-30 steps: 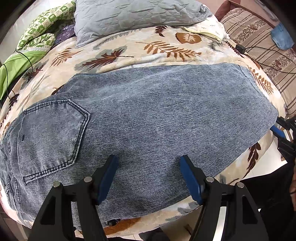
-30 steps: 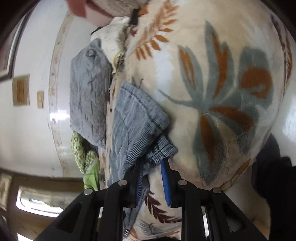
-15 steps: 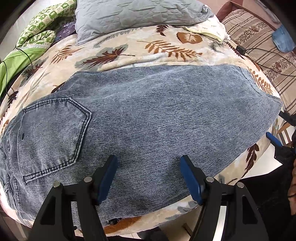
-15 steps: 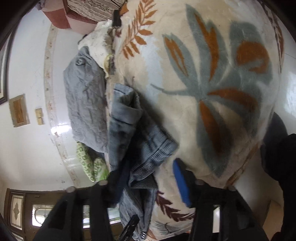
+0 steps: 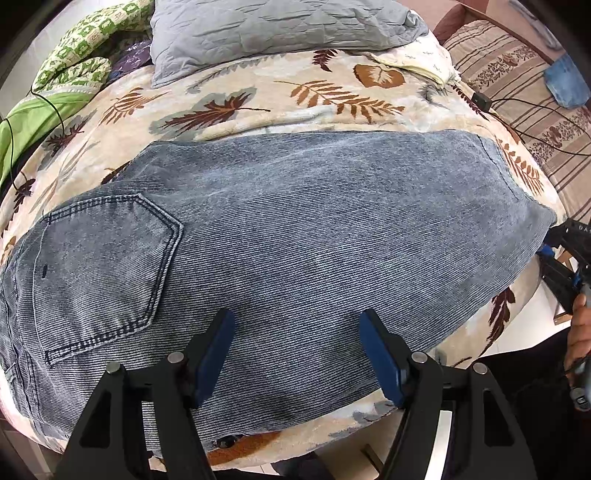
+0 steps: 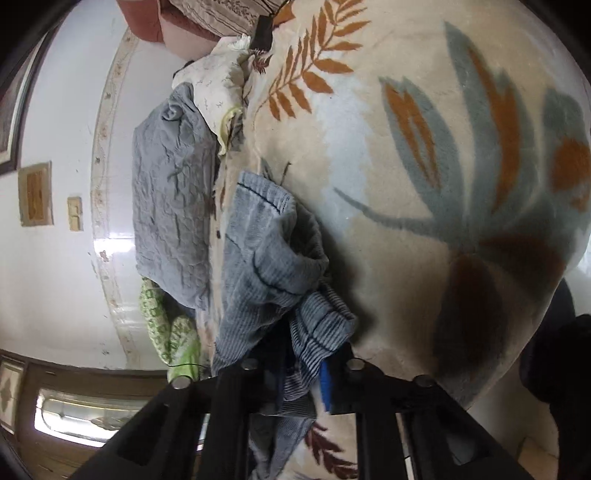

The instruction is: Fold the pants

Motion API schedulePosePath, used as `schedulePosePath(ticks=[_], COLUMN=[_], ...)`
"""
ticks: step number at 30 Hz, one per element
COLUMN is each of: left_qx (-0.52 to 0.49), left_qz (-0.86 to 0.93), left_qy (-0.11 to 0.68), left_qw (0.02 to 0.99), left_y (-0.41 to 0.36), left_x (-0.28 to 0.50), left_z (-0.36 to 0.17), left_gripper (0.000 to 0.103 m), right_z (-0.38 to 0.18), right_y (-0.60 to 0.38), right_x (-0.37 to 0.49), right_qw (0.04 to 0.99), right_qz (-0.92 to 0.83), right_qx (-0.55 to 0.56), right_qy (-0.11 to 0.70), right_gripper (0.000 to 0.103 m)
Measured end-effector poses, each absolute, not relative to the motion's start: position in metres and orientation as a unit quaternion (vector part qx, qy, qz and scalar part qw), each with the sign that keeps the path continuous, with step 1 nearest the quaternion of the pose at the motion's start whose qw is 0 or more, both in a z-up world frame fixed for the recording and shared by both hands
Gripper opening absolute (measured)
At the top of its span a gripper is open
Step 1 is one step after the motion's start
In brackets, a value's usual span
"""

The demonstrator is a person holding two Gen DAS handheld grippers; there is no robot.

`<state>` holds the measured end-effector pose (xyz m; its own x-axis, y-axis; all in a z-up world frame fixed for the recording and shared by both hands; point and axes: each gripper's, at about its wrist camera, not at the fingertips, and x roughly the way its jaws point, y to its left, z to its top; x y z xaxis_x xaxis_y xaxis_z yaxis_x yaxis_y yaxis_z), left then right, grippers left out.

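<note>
Blue-grey denim pants [image 5: 295, 240] lie flat across the bed, back pocket [image 5: 107, 266] at the left and leg ends at the right. My left gripper [image 5: 295, 332] hovers open over the near edge of the pants, with nothing between its blue pads. My right gripper [image 6: 303, 369] is shut on the bunched leg hem [image 6: 273, 251], and striped cloth shows pinched between its jaws. In the left wrist view the right gripper [image 5: 554, 254] sits at the far right tip of the legs, at the bed's edge.
The leaf-print blanket [image 5: 258, 103] covers the bed. A grey pillow [image 5: 273, 26] and green patterned cloth [image 5: 74, 48] lie at the back. A black cable [image 5: 517, 107] runs onto striped bedding [image 5: 517, 74]. A person's hand [image 5: 580, 332] is at the right edge.
My right gripper opened wide, then shut again on the leg hem, which now bunches up more. The left gripper has stayed still and open.
</note>
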<state>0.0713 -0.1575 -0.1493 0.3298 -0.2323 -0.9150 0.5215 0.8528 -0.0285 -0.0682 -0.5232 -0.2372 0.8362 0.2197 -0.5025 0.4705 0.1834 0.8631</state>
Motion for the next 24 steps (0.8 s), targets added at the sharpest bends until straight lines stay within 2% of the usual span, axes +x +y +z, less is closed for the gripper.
schedulePosePath(ticks=[5, 9, 12, 15, 16, 19, 21, 24], left_qx=[0.131, 0.129, 0.132, 0.145, 0.152, 0.155, 0.147, 0.139], left_qz=[-0.235, -0.243, -0.244, -0.238, -0.239, -0.242, -0.244, -0.245], left_qy=[0.531, 0.521, 0.525, 0.533, 0.528, 0.528, 0.53, 0.527], left_qw=[0.804, 0.808, 0.804, 0.799, 0.8, 0.799, 0.799, 0.802], left_y=[-0.157, -0.159, -0.162, -0.162, -0.163, -0.161, -0.158, -0.152], left_x=[0.072, 0.07, 0.069, 0.067, 0.064, 0.062, 0.063, 0.061], left_z=[-0.145, -0.137, -0.14, -0.151, -0.151, -0.151, -0.149, -0.146], left_gripper=[0.071, 0.071, 0.071, 0.071, 0.071, 0.071, 0.071, 0.071], right_z=[-0.181, -0.149, -0.15, -0.193, -0.203, -0.198, -0.197, -0.184], right_y=[-0.516, -0.524, -0.515, -0.525, -0.531, -0.538, -0.545, -0.555], right_x=[-0.058, -0.053, -0.041, -0.035, -0.04, -0.053, -0.067, -0.089], right_qw=[0.822, 0.853, 0.866, 0.826, 0.816, 0.807, 0.794, 0.787], right_qz=[-0.135, -0.145, -0.171, -0.185, -0.176, -0.163, -0.162, -0.202], right_qx=[0.473, 0.423, 0.367, 0.399, 0.427, 0.46, 0.493, 0.508], right_qy=[0.287, 0.268, 0.295, 0.353, 0.348, 0.334, 0.315, 0.286], right_gripper=[0.006, 0.006, 0.006, 0.005, 0.006, 0.006, 0.015, 0.018])
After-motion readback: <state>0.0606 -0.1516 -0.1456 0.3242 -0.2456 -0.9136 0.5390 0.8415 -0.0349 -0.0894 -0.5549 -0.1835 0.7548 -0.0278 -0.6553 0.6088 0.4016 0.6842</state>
